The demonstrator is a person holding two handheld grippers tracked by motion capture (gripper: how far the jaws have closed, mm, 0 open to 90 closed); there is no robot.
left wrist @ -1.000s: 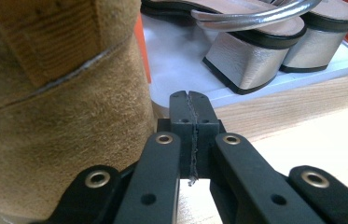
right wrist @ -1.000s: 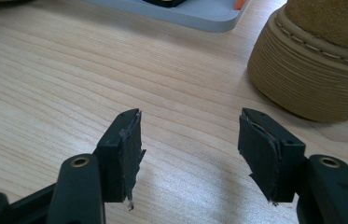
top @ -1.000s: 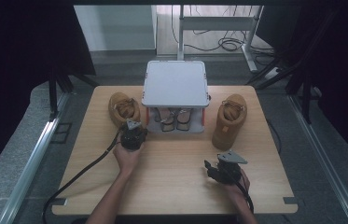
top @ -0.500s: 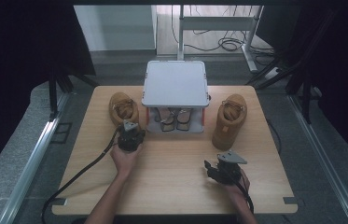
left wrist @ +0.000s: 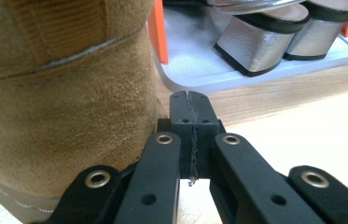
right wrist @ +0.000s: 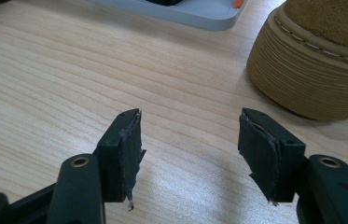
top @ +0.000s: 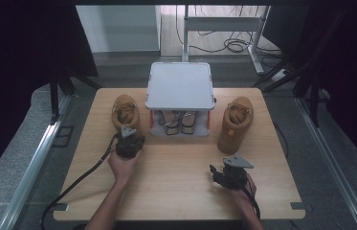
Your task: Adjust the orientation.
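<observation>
The left gripper point(left wrist: 191, 100), jaws pressed together on nothing, sits just beside the heel of the left boot point(top: 125, 111), left of the shoe rack point(top: 181, 86), probably to nudge it. The right gripper point(right wrist: 188, 135) waits with jaws spread near the right boot point(top: 236, 122).

A wooden table point(top: 176, 191) carries a grey two-tier rack point(top: 180, 86) at its far middle. On the rack's lower shelf point(left wrist: 199, 70) stands a pair of silver block-heeled sandals point(left wrist: 274, 32) between orange posts point(left wrist: 157, 28). Beyond the table, cables point(top: 224, 45) lie on the floor around a metal stand point(top: 257, 52).
</observation>
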